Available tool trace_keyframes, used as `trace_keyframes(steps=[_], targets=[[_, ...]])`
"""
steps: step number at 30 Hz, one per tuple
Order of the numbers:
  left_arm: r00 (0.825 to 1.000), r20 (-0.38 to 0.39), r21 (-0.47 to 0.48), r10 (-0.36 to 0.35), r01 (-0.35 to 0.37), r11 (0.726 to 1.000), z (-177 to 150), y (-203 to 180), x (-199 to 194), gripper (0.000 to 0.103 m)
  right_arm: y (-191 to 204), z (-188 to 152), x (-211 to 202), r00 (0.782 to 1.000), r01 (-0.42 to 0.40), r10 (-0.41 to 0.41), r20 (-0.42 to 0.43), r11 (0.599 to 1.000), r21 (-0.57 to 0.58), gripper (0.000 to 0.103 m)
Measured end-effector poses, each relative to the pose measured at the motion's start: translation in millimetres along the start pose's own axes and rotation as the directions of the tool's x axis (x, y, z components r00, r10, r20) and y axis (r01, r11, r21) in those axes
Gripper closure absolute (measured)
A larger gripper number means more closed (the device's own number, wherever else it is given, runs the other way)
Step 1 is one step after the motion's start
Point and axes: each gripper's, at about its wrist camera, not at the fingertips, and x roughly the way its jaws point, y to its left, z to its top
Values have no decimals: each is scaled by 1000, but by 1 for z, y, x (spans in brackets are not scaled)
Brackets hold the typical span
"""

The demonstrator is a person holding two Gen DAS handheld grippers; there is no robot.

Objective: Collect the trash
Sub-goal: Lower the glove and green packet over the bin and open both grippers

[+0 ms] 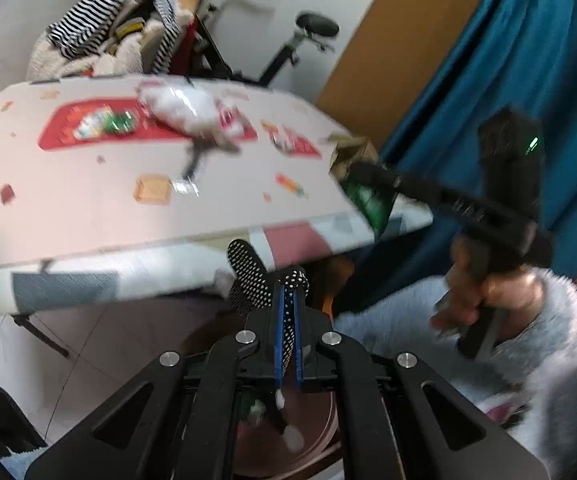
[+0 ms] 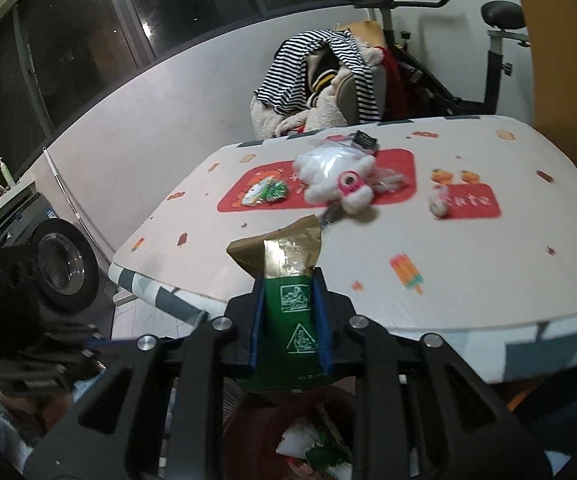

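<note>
- right gripper [image 2: 290, 312] is clamped on one green-and-gold wrapper [image 2: 288, 280], bottom centre of frame, above the bin [image 2: 264, 420]
- looks light, crinkly and slippery, so grab it mid-body
- left gripper [image 1: 284, 292] is pressed together, apparently on nothing
- on the surface [image 2: 468, 264]: one green packet [image 2: 266, 192] and one clear bag [image 2: 334, 166], upper centre

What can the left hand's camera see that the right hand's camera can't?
Only the left wrist view shows the blue curtain and the spotted black-and-white strip pinched in the left gripper.

Only the right wrist view shows the washing machine, the dark windows, and the green and gold packet close up in the right gripper.

Both show the table, the white fluffy bundle, the striped clothes and the exercise bike.
</note>
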Motion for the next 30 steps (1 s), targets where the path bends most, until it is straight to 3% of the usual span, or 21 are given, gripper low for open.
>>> trace_keyframes(steps=[5,7,8,9,11,14,17,20,22,24,27,30], targets=[[996,-84,15,11,-10,1000,-15,-8,26,96,-11,-16,-11,1000,10,-9,-5,999,38,79],[996,-88,17,28,-26,1000,-19,-8,29,81,-14,-24,-13,1000,17,-16,-12,998,55,78],[996,-79,11,40,-39,999,-19,-7,27,61,-15,-30,-15,1000,24,-23,-16,998,59,78],[996,-70,6,48,-47,999,-17,-6,25,47,-15,-31,-14,1000,26,-25,-18,998,60,78],[997,-42,-4,70,-70,998,-15,-4,19,42,-14,-39,-12,999,36,-34,-32,998,61,78],[989,1,-22,147,-147,989,-10,1,6,24,-13,-49,-7,998,38,-35,-54,997,63,78],[966,58,-29,251,-249,968,-7,7,-9,12,-9,-60,1,996,30,-25,-88,998,59,78],[935,92,-18,343,-343,939,-6,11,-20,7,1,-73,12,989,18,-14,-146,1000,25,78],[904,114,-18,411,-412,911,-8,18,-25,6,10,-78,20,983,17,-20,-184,1000,-22,78],[885,123,-48,449,-446,894,-15,26,-30,6,15,-81,27,976,14,-25,-217,999,-50,78],[871,124,-173,475,-452,875,-30,43,-32,6,20,-90,41,957,23,-42,-288,997,-70,78],[876,86,-224,474,-446,866,-43,52,-25,6,23,-96,50,941,31,-55,-335,997,-76,78]])
